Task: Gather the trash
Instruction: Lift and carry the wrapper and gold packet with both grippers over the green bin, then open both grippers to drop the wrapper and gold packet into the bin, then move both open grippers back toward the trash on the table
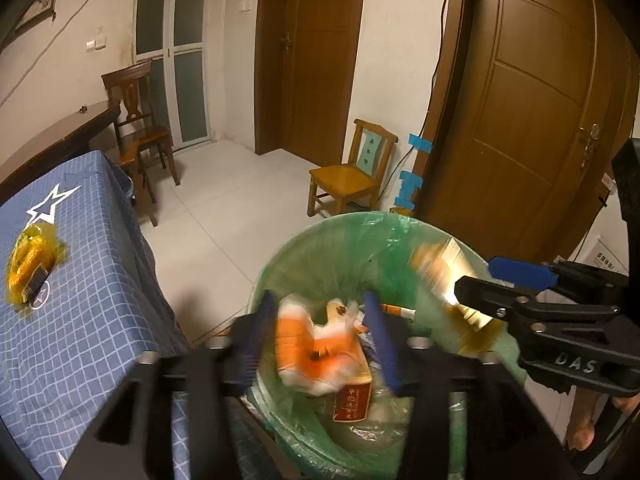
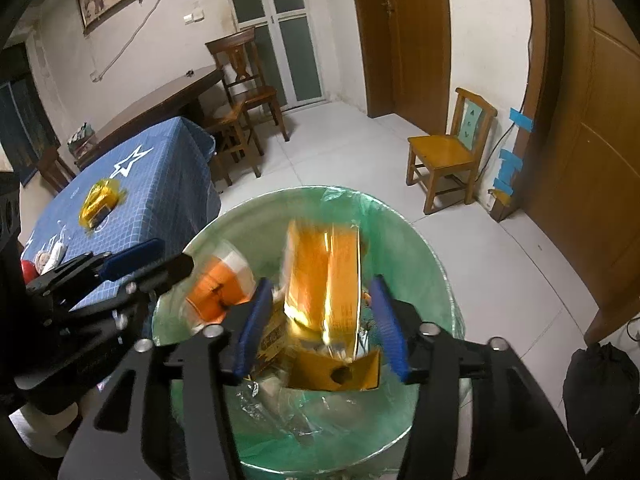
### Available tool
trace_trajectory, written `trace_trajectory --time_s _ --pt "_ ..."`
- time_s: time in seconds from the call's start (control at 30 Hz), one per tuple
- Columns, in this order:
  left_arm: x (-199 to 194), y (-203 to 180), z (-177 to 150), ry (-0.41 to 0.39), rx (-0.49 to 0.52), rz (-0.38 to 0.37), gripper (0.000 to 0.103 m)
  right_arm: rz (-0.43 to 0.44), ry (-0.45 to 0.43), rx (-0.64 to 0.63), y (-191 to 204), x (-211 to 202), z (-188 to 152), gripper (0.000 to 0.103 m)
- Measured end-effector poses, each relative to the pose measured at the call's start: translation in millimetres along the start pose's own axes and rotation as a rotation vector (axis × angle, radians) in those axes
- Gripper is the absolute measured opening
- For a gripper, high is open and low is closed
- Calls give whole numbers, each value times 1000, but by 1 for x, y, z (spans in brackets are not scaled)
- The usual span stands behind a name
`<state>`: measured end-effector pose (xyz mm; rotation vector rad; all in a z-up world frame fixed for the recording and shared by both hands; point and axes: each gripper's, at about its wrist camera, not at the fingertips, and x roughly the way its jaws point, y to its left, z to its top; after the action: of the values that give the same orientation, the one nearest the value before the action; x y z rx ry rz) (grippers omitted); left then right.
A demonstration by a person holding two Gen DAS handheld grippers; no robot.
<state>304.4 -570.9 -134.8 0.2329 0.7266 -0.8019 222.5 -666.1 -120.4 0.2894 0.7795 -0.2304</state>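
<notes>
Two grippers are held over a green-lined trash bin (image 2: 420, 248). The left gripper (image 1: 320, 340) is seen with fingers spread, an orange-and-white wrapper (image 1: 308, 344) blurred between them, apparently released. The right gripper (image 2: 324, 320) is likewise parted, a yellow box (image 2: 324, 280) loose between its pads above the bin. Earlier rubbish, including a red carton (image 1: 352, 400), is already inside. Left to collect: a yellow packet (image 2: 100, 200) and small items on the blue tablecloth (image 2: 160, 184).

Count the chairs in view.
3: a dark chair by the glass door, a second dark chair beside the blue-clothed table, and a light chair against the wall. Others may be hidden.
</notes>
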Motion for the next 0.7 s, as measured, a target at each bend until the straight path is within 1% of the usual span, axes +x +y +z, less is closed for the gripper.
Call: trace_trajectory --time_s 0.07,0.43,0.5,0.57,0.63,0.7 --pt "1 1 -1 6 -1 5 59 0 -1 2 -2 -1 -1 54" --pt "1 -1 -5 12 5 7 59 12 -12 6 0 -8 -10 54" --pt "-7 1 -8 9 7 9 59 34 -31 3 4 -15 -13 54" --pt "-20 5 -12 3 8 6 59 57 -53 -8 10 -24 -17 57" --pt "-36 12 -19 -10 9 8 64 88 -74 -30 21 -34 -23 60" --pt "-53 23 -26 -20 0 12 64 131 -87 -61 40 -41 -30 61"
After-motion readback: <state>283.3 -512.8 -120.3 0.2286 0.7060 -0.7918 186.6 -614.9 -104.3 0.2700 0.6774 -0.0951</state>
